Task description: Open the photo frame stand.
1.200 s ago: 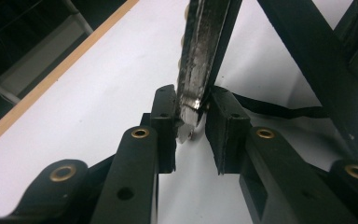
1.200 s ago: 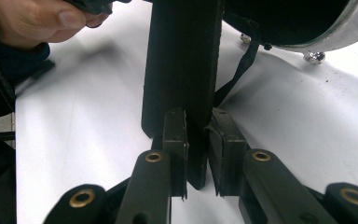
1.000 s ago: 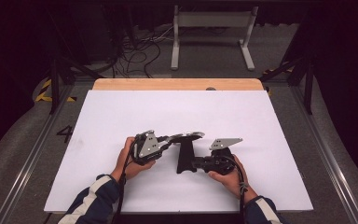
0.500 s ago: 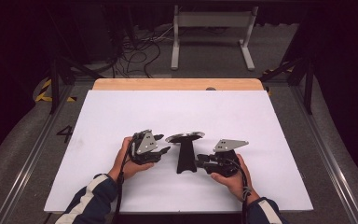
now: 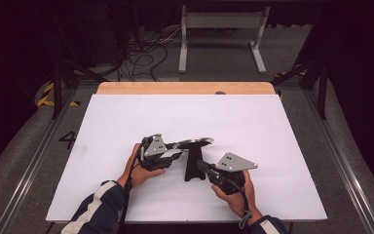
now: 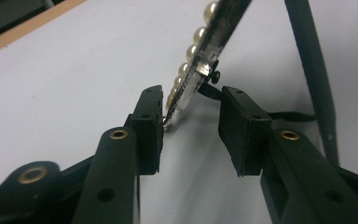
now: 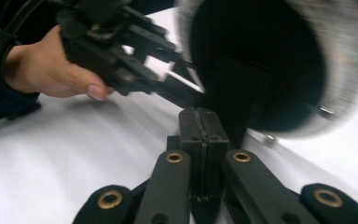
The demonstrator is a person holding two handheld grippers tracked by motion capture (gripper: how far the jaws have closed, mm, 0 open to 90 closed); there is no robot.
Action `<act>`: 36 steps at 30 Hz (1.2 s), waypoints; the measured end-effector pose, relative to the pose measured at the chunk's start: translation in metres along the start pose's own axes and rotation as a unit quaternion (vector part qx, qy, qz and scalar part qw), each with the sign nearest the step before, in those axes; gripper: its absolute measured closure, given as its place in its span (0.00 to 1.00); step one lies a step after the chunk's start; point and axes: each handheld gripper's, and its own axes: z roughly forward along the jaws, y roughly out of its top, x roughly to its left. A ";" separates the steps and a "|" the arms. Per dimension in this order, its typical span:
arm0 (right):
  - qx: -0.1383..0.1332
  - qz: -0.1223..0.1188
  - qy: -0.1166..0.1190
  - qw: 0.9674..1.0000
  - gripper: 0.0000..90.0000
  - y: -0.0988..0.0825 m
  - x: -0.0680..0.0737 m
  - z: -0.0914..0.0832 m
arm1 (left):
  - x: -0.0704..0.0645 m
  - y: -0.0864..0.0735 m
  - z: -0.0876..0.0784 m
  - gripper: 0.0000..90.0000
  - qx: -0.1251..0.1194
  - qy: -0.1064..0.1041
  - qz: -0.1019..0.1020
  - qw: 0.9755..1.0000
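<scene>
We note the white table (image 5: 126,122) spanning the high view, with a strip of bare wood (image 5: 185,87) along its far edge. Near its middle stands a small round mirror (image 5: 193,142) on a black A-shaped stand (image 5: 193,165); its disc is tipped nearly flat, and the left gripper view shows a row of pearl-like beads (image 6: 189,51) along its rim. The left gripper (image 5: 171,150) reaches in from the mirror's left side; its jaws have just been closing and stand part-way apart around the disc's lower edge, one pad (image 6: 151,123) touching the rim, the other pad (image 6: 242,126) just clear of it, so we record no firm grip. The right gripper (image 5: 200,165) sits just beside the stand on its right side; its jaws have just closed and are pressed together with nothing between them. In the right gripper view the mirror's dark back (image 7: 261,60) appears blurred.
</scene>
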 end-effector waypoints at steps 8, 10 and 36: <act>0.038 -0.006 -0.002 0.999 1.00 -0.007 0.026 0.036 | 0.002 -0.003 0.012 0.64 0.017 -0.001 -0.016 1.000; 0.049 -0.008 -0.008 0.999 1.00 -0.009 0.031 0.041 | 0.002 -0.003 0.012 0.64 0.016 -0.001 -0.020 1.000; 0.059 -0.009 -0.002 0.998 1.00 -0.016 0.033 0.053 | 0.001 -0.001 0.008 0.81 0.011 0.020 0.004 1.000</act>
